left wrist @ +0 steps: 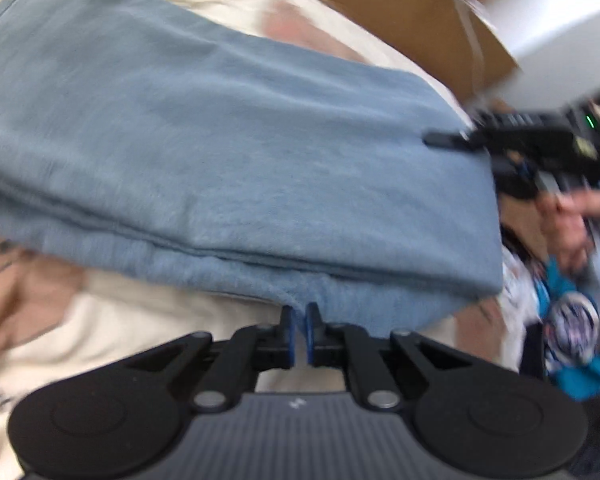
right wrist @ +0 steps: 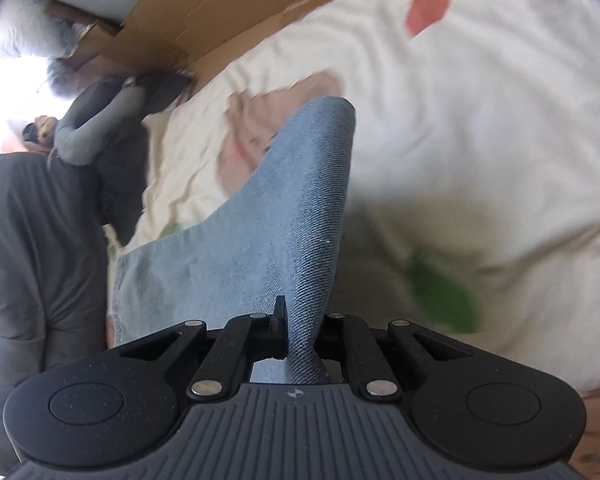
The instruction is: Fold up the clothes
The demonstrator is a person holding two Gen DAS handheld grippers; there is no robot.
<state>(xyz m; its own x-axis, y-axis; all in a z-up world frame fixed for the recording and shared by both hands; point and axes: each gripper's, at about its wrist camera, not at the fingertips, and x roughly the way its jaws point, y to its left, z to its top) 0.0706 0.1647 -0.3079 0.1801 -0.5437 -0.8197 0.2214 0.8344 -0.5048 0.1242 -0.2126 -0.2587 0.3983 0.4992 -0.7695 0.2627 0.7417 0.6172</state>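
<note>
Cream bedding (right wrist: 480, 128), printed with pink, red and green patches, carries everything; it looks like a bed, and a cardboard box (right wrist: 204, 12) stands along its far edge.

On it lies 1 blue garment (left wrist: 228, 152), folded into several layers, its long axis running across the left wrist view from the left edge to the right. Its near edge touches the left gripper (left wrist: 299, 322), whose jaws are pressed together on a small tuck of that hem. At the garment's right end the right gripper (left wrist: 444, 139) comes in sideways, and 1 dark finger of it lies over the cloth there.

In the right wrist view the same blue cloth (right wrist: 284, 216) rises out of the right gripper (right wrist: 300, 320) in a ridge and droops away to the left; those jaws pinch it, with the weave bunched between them. So each hand has 1 edge: left on the long side nearest it, right on the short end. The garment lies ahead of and above the left jaws, and ahead of the right jaws.

I judge the coming move turns on that layout: with both pinches kept, carrying the cloth across its long axis would bring 1 side over the other.

Counts: 1 garment, 2 grippers, 1 box. A dark grey heap (right wrist: 40, 240) sits left of the bedding; a patterned teal item (left wrist: 572, 320) lies to the right, too blurred to name.
</note>
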